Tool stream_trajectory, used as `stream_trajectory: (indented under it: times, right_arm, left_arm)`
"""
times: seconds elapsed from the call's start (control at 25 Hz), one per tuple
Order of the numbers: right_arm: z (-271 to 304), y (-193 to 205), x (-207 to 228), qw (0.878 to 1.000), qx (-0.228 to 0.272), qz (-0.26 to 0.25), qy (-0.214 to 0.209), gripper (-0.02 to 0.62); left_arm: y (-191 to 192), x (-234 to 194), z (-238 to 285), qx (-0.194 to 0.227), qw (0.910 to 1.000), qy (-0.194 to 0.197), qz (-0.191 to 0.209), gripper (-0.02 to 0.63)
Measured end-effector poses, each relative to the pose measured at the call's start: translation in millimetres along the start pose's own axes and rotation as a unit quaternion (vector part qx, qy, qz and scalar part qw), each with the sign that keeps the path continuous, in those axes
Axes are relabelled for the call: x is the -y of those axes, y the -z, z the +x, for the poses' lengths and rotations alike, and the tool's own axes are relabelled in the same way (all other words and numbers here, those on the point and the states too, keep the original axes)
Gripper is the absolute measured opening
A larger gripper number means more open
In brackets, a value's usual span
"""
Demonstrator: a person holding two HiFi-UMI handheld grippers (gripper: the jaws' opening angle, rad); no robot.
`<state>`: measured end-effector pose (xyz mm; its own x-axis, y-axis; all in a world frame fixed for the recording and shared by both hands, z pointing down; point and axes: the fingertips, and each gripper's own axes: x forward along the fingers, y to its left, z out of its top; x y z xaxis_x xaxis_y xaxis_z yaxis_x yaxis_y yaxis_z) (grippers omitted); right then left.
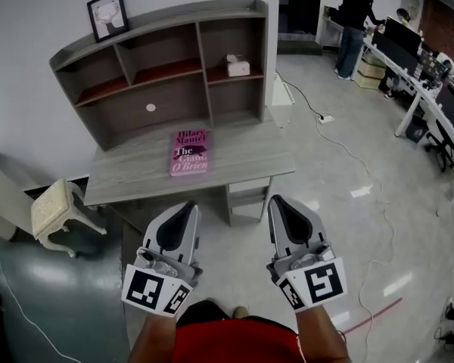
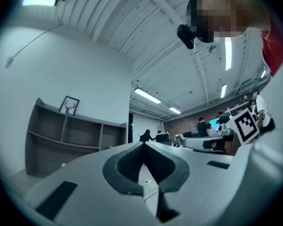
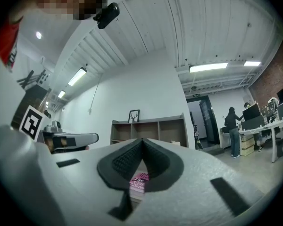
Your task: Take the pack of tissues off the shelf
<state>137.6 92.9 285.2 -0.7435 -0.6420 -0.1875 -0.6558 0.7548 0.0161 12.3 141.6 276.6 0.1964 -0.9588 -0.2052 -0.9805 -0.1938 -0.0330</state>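
Note:
The white pack of tissues [image 1: 237, 67] lies in the upper right compartment of the grey shelf unit [image 1: 163, 32] standing on the desk [image 1: 129, 178]; in the right gripper view it shows small [image 3: 175, 143]. My left gripper [image 1: 189, 206] and right gripper [image 1: 277, 201] hang side by side in front of the desk, well short of the shelf. Both are shut with nothing between the jaws. The left gripper view shows its closed jaws [image 2: 144, 145] before the shelf unit [image 2: 75, 135]. The right gripper's closed jaws [image 3: 142, 140] point towards the shelf unit [image 3: 151, 130].
A pink book [image 1: 190, 152] lies on the desk. A framed picture [image 1: 108, 14] stands on top of the shelf unit. A small cream stool [image 1: 57, 206] stands left of the desk, drawers [image 1: 248, 199] under it. A cable [image 1: 340, 138] runs across the floor; people [image 1: 356, 29] stand at desks far right.

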Motion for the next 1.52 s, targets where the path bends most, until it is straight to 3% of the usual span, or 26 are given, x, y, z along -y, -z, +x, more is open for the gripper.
stream_trajectory:
  times: [0.48,1.12,1.32,1.52]
  right_arm:
    - [56.7,24.2,34.7,1.0,-0.009,-0.002,0.0,0.005]
    - [271.8,61.2,96.5,0.999,-0.026,-0.029,0.036,0.01]
    - [329.1,75.2,119.3,0.997,-0.041,-0.031,0.06,0.081]
    - [378.3,93.3,148.0,0.994,-0.072,-0.038,0.079,0.22]
  left_arm:
    - [22.0,-34.1,60.6,0.004,1.0,0.007,-0.003,0.009]
    - [58.0,-189.9,218.8,0.014,0.9988,0.041,-0.024,0.009]
    - [66.0,-228.3,257.4,0.014,0.998,0.055,-0.027,0.009]
    - [78.0,-253.7,288.5,0.009,0.9977,0.057,-0.035,0.009]
